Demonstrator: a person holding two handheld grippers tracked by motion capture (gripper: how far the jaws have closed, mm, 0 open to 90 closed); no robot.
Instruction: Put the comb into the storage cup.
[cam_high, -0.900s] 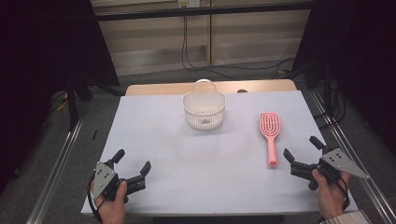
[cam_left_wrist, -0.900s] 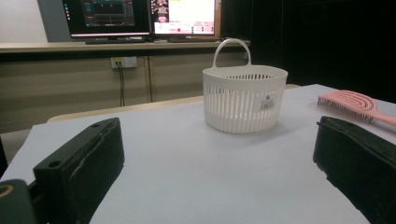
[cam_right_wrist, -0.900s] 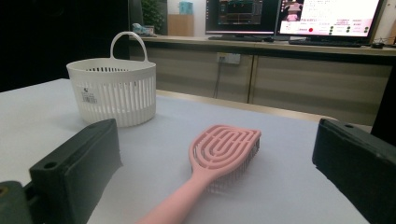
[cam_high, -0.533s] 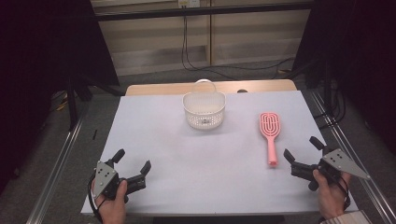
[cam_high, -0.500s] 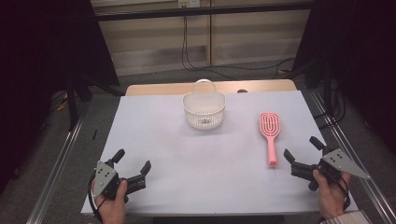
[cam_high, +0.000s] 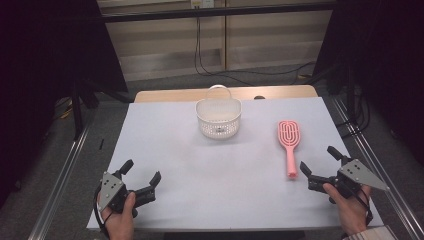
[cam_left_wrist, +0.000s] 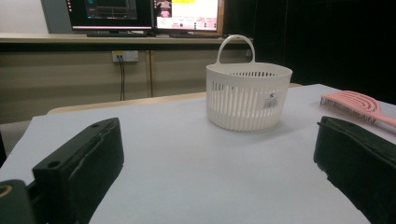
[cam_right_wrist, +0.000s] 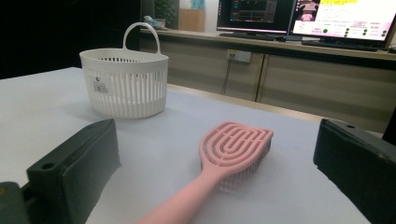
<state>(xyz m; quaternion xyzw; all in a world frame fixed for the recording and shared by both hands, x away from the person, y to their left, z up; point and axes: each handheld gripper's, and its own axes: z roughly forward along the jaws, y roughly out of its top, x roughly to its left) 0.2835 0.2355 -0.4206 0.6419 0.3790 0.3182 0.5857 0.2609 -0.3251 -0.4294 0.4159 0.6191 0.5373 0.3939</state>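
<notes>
A white slotted basket (cam_high: 218, 117) with a hoop handle stands upright at the back middle of the white table (cam_high: 200, 165). A pink vented hairbrush (cam_high: 289, 141) lies flat on the right, its handle toward the near edge. My left gripper (cam_high: 142, 170) rests open at the near left corner with nothing between its jaws; the basket (cam_left_wrist: 247, 94) and the brush (cam_left_wrist: 357, 106) lie ahead of it. At the near right, my right gripper (cam_high: 318, 158) stands open, just beyond the brush handle's end. The brush (cam_right_wrist: 224, 161) lies between its spread jaws, untouched, with the basket (cam_right_wrist: 124, 81) farther off.
Metal rails (cam_high: 60, 170) run along both sides of the table. A wooden strip (cam_high: 165, 95) borders its far edge. Monitors (cam_right_wrist: 303, 16) stand on a counter beyond. Dark curtains flank the room.
</notes>
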